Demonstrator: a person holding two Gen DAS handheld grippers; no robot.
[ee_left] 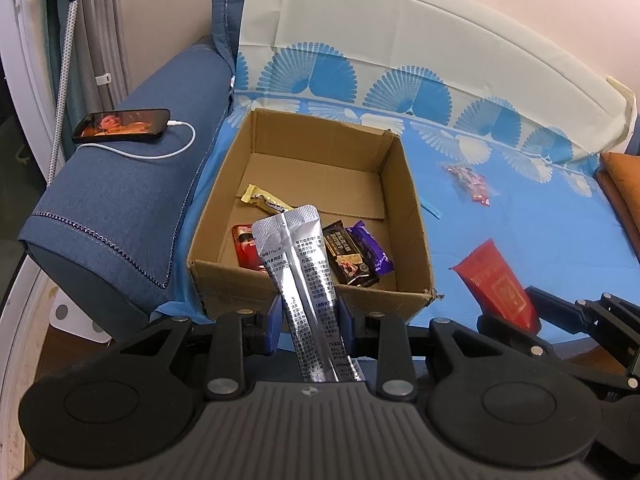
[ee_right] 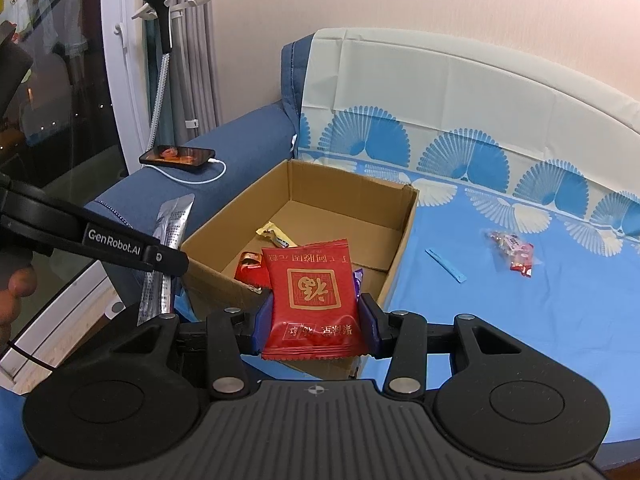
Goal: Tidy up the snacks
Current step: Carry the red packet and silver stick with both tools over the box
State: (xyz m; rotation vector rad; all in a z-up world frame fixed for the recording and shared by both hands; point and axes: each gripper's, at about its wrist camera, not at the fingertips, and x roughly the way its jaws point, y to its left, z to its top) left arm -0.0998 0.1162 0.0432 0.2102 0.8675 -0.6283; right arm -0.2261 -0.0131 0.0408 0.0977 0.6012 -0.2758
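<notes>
Snacks: four wrapped pieces already lie in the cardboard box (ee_left: 408, 216) on the blue cloth (ee_left: 520, 248): a yellow bar (ee_left: 264, 199), a red packet (ee_left: 246, 250), a dark brown bar (ee_left: 350, 258) and a purple bar (ee_left: 370, 250).
Left gripper (ee_left: 308, 322): clamped on a long silver sachet (ee_left: 298, 264), held upright just at the box's near wall.
Right gripper (ee_right: 316, 326): clamped on a red pouch (ee_right: 314, 296) with gold print, beside the box's near corner.
Step in hand: by my reading, both carried items are poised for dropping in.
Next move: each needs moving out over the open box before the jaws let go, one at a time to avoid a clash.
Still loose: a clear bag of sweets (ee_right: 510, 250) and a thin blue strip (ee_right: 446, 265) lie on the cloth, well apart from the box.
Hard to tell: the silver sachet's lower end is hidden behind the gripper body; the purple bar is nearly covered in the right wrist view.
</notes>
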